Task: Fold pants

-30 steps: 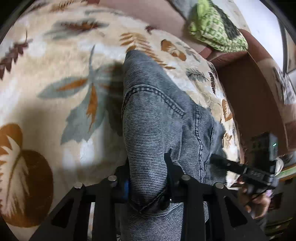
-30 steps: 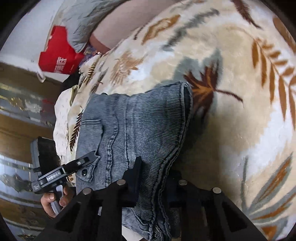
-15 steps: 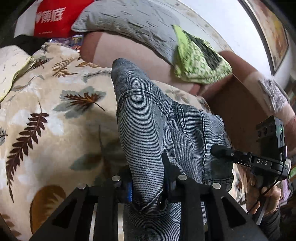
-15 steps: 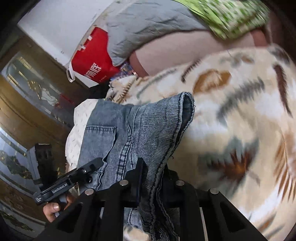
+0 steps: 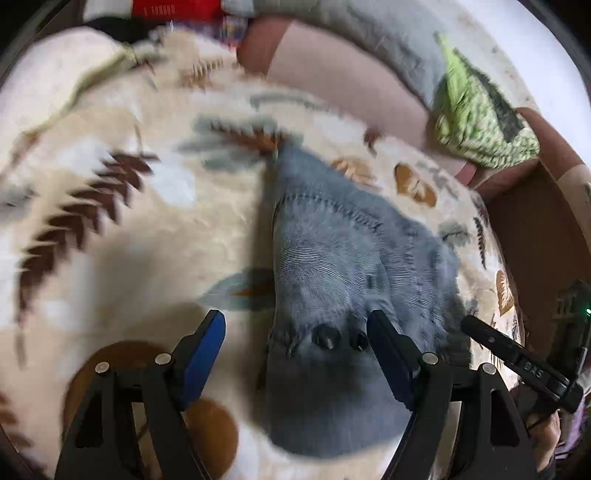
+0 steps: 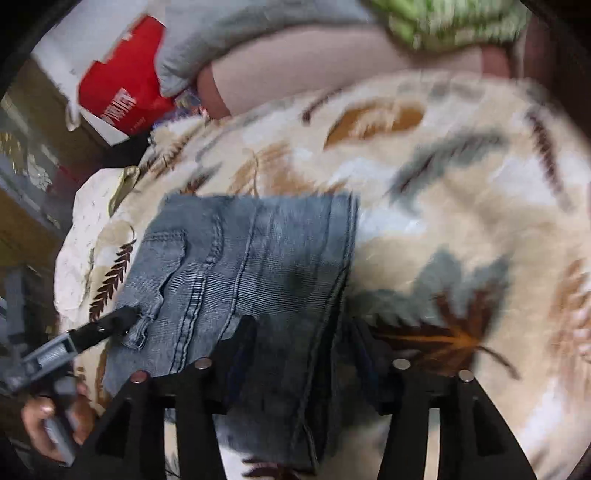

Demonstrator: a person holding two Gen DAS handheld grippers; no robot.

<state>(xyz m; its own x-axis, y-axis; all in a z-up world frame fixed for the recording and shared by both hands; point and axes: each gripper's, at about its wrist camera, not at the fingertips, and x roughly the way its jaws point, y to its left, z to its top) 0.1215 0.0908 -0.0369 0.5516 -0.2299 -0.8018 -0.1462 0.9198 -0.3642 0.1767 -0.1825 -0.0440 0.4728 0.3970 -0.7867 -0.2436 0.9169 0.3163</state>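
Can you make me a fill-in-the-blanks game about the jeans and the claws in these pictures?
1. The jeans are lying on a blanket printed with ____.
2. The left claw has its fingers spread ____, gripping nothing.
3. The bag beside the grey pillow is the colour ____.
4. The right claw also stands ____ over the denim.

Missing words: leaves; open; red; open
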